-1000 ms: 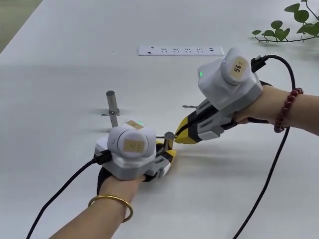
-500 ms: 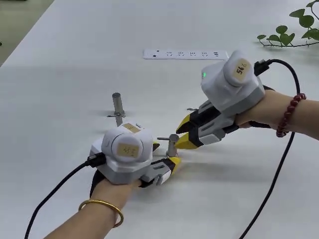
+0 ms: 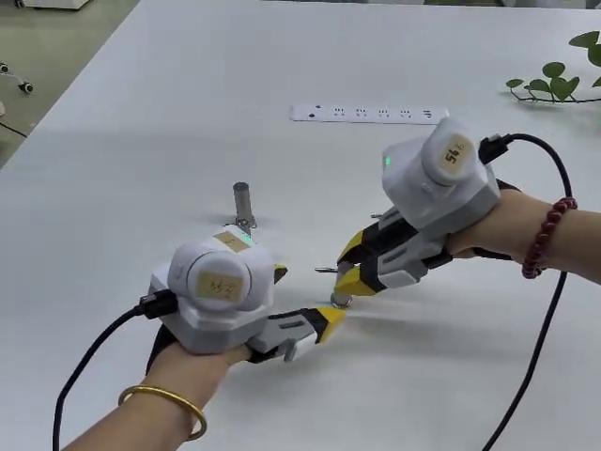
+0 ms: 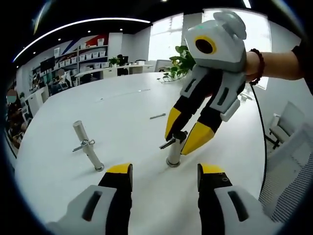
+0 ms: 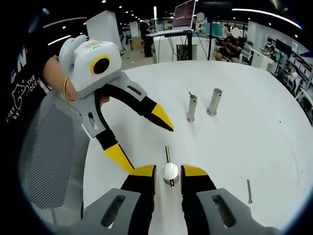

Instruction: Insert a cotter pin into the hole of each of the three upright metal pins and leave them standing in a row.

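Steel-grey, the near pin [image 4: 173, 154] is stood upright on the counter [image 3: 188, 113] w/ a cotter pin [image 4: 166, 143] through its top, flanked closely by the right claw [image 5: 169, 172] (pinched or not: can't be told). The left claw [image 4: 165, 171] is held wide apart just short of it. A second pin [image 5: 192, 107] & third pin [image 5: 214, 101] are stood beyond it, a loose cotter pin [image 5: 249, 191] nearby.

On the table [image 3: 141, 113], the near pin [image 3: 340, 300] stands between the jaws of the right gripper [image 3: 347, 266], with a cotter pin [image 3: 327, 271] jutting from it leftward. The left gripper [image 3: 305, 296] sits just left of it. Another pin [image 3: 242, 199] stands farther off, to the left; a power strip [image 3: 366, 115] lies far behind, a plant [image 3: 563, 80] far right
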A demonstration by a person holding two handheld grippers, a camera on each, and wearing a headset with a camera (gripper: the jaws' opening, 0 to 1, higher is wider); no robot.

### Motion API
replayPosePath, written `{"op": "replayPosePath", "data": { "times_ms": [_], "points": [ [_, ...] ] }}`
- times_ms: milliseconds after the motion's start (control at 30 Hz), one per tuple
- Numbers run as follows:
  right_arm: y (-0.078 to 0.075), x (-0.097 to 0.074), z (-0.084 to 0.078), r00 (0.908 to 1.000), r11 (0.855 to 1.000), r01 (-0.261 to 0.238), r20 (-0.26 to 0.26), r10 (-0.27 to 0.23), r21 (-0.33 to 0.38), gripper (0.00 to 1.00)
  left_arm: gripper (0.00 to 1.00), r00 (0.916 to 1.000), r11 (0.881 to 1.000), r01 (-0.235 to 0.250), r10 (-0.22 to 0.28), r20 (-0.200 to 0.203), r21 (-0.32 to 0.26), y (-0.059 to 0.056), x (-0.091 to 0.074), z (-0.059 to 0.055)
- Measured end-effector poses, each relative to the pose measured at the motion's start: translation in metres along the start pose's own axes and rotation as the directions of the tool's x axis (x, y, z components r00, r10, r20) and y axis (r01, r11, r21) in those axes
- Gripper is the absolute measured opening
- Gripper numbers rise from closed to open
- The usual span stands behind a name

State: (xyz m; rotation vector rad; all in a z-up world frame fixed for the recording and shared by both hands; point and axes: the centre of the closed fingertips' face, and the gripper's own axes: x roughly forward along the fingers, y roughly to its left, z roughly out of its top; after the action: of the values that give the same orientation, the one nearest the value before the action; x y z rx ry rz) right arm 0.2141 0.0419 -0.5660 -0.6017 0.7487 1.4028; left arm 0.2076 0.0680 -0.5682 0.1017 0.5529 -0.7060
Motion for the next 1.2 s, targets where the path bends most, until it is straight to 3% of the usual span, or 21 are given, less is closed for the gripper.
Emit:
{"op": "replayPosePath", "data": {
  "times_ms": [300, 667, 967, 1200],
  "points": [
    [0.002, 0.002, -0.004, 0.9998, 1.000, 0.011, -0.018, -0.011, -0.016, 0.12, 0.60, 0.9996, 1.000, 0.015, -0.015, 0.025, -0.013, -0.002, -0.015, 0.004],
    [0.000, 0.002, -0.004, 0.9998, 1.000, 0.019, 0.002, -0.019, -0.004, 0.11, 0.72, 0.9975, 0.999, 0.047, -0.046, 0.054, -0.027, -0.007, -0.034, 0.005],
    [-0.002, 0.001, -0.005, 0.9995, 1.000, 0.027, 0.015, -0.027, 0.011, 0.10, 0.76, 0.9977, 0.999, 0.028, -0.026, 0.063, -0.031, 0.001, -0.047, 0.005],
    [-0.003, 0.002, -0.004, 0.9995, 0.999, 0.026, 0.017, -0.025, -0.023, 0.09, 0.78, 0.9978, 1.000, 0.008, -0.007, 0.066, -0.013, 0.006, -0.052, 0.006]
  ]
}}
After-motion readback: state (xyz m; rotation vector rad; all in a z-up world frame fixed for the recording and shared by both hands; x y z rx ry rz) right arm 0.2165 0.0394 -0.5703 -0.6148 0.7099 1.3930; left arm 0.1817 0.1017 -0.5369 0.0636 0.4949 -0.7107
